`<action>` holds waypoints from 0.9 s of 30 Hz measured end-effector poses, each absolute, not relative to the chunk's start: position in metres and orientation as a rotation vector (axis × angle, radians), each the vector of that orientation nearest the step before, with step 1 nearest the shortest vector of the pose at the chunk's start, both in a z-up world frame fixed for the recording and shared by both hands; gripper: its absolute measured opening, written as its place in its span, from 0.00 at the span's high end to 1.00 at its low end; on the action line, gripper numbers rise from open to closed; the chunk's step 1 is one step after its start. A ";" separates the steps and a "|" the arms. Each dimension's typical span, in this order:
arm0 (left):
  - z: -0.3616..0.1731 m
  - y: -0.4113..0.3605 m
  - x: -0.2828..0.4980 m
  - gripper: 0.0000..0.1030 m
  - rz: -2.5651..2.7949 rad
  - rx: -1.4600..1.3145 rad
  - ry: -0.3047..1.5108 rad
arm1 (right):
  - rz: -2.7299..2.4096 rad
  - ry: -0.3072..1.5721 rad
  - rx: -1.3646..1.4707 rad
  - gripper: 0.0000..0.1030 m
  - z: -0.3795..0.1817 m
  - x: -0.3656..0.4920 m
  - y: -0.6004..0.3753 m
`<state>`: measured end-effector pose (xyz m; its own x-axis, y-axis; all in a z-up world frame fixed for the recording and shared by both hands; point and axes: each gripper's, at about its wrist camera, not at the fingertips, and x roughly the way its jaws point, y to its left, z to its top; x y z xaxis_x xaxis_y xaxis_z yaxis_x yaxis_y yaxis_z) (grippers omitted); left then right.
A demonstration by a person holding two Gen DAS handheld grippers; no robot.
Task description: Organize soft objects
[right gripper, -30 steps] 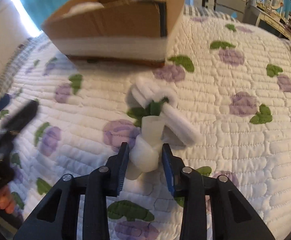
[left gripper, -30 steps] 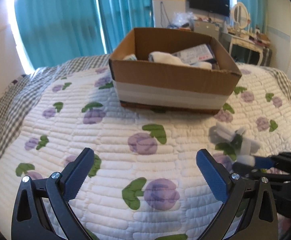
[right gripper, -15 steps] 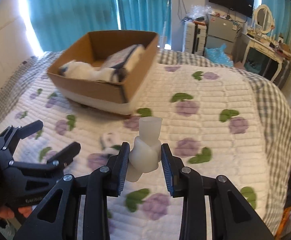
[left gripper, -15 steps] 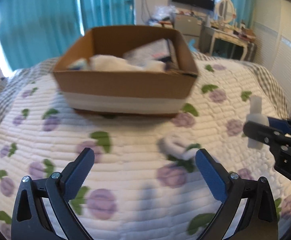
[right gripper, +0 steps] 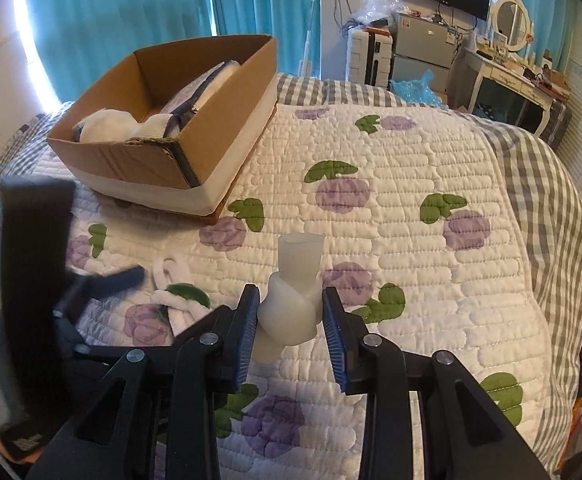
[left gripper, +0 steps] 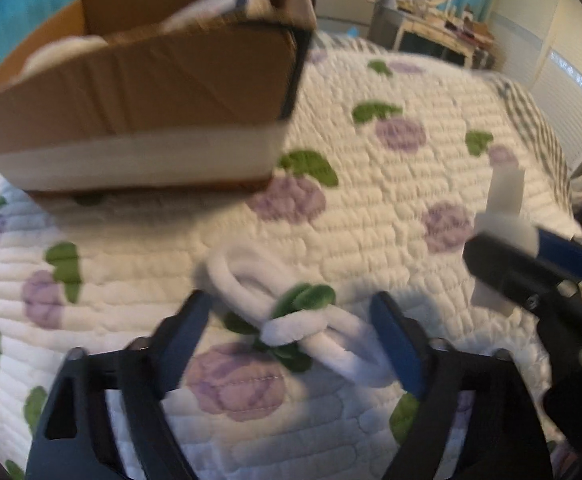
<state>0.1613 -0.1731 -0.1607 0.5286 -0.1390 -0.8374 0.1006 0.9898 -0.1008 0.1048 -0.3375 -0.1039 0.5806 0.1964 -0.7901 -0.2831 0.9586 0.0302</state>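
My right gripper is shut on a knotted white sock and holds it above the quilt; it also shows at the right in the left wrist view. My left gripper is open, low over the quilt, its jaws on either side of a knotted white terry sock. That sock also shows in the right wrist view. A cardboard box holding several white soft items stands on the bed behind; its front wall fills the upper left of the left wrist view.
The bed has a white quilt with purple flowers and a grey checked blanket at its far and right edges. Teal curtains, a dresser with mirror and a wall TV stand beyond the bed.
My left gripper has moved forward and down, so the terry sock now lies between its open jaws. My right gripper still holds its sock raised, the view slightly lower.
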 end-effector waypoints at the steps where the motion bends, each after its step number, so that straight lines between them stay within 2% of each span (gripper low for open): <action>1: -0.165 -0.174 0.161 0.42 -0.152 -0.040 1.016 | 0.281 0.913 -0.098 0.69 -0.105 0.106 -0.338; 4: -0.167 -0.173 0.153 0.62 -0.189 -0.019 0.999 | 0.285 0.920 -0.085 0.69 -0.107 0.106 -0.339; 8: -0.158 -0.163 0.139 0.70 -0.212 -0.004 0.975 | 0.286 0.906 -0.077 0.69 -0.105 0.104 -0.340; 19: -0.080 -0.105 0.092 0.70 -0.218 0.038 0.824 | 0.313 0.819 -0.032 0.69 -0.063 0.069 -0.332; 27: -0.010 -0.089 0.064 0.70 -0.191 0.065 0.674 | 0.352 0.716 -0.097 0.69 -0.004 0.032 -0.298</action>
<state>0.0638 -0.0892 -0.0096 0.7649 -0.1546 -0.6254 0.1968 0.9804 -0.0017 0.0322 -0.2980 -0.0042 0.6983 0.2826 -0.6577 -0.3483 0.9368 0.0327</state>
